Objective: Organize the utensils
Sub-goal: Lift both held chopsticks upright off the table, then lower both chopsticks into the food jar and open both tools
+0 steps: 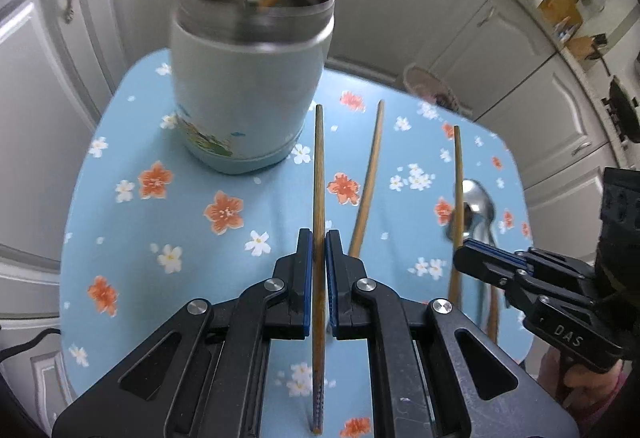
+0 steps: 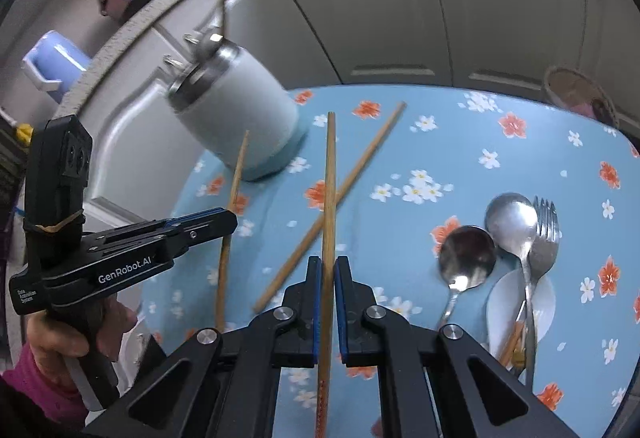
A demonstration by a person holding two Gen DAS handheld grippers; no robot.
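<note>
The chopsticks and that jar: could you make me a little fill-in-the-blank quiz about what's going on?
1. Each gripper's jaws are shut on one ____.
2. The pale jar already holds a chopstick and a ____.
3. One loose chopstick lies on the floral ____.
4. Beside the two spoons lies a ____.

Missing words: chopstick; spoon; tablecloth; fork

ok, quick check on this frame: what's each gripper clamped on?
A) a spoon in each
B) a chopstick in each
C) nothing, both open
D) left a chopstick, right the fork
B: the left gripper has its fingers closed on a chopstick, and the right gripper pinches a second chopstick; the spoons and fork lie untouched on the table.
</note>
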